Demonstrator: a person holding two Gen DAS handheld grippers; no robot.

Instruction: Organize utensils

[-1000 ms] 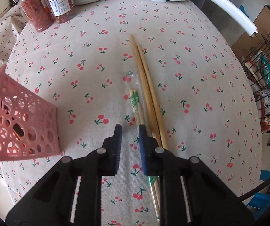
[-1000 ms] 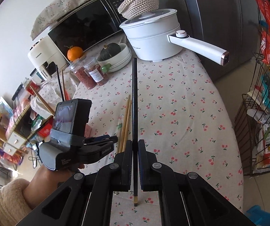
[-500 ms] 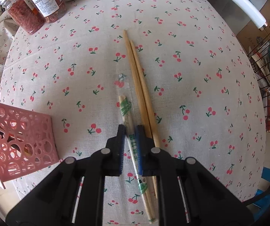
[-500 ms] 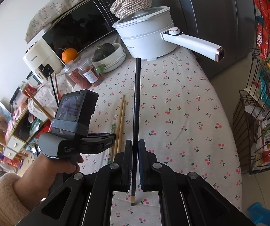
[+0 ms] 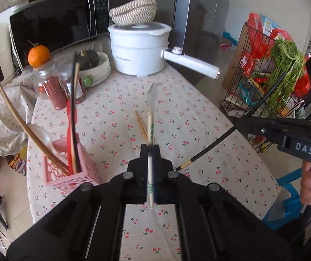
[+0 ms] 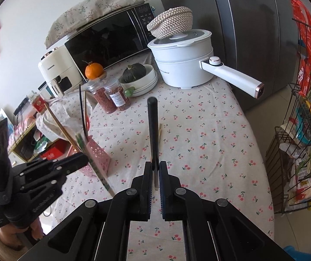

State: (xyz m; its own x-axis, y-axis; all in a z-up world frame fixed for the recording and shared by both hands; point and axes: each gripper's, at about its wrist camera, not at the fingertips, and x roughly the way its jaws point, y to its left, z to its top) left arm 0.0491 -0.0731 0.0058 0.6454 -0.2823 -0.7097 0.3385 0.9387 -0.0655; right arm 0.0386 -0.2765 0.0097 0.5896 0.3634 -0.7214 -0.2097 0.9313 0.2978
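Note:
My left gripper (image 5: 150,150) is closing its jaws down on a pair of wrapped chopsticks (image 5: 150,126) in a clear sleeve with green print; the pads press on it and it hangs above the cherry-print tablecloth (image 5: 199,113). Seen from the right wrist view, the left gripper (image 6: 83,161) holds the wrapped pair (image 6: 90,154) just in front of the pink holder (image 6: 96,154). The pink holder (image 5: 68,174) stands to the left with several chopsticks in it. My right gripper (image 6: 154,167) is shut on a black chopstick (image 6: 152,130). Two bare wooden chopsticks (image 5: 141,126) lie on the cloth.
A white pot (image 5: 140,50) with a long handle stands at the back, jars (image 5: 51,87) and a bowl stack (image 5: 96,69) to its left, a microwave (image 5: 53,26) behind. A wire rack (image 5: 264,76) with bags and greens stands off the table's right edge.
The left gripper shut on the wrapped chopsticks, lifted them off the cloth and tilted up toward the room. The right gripper rose a little with the black chopstick.

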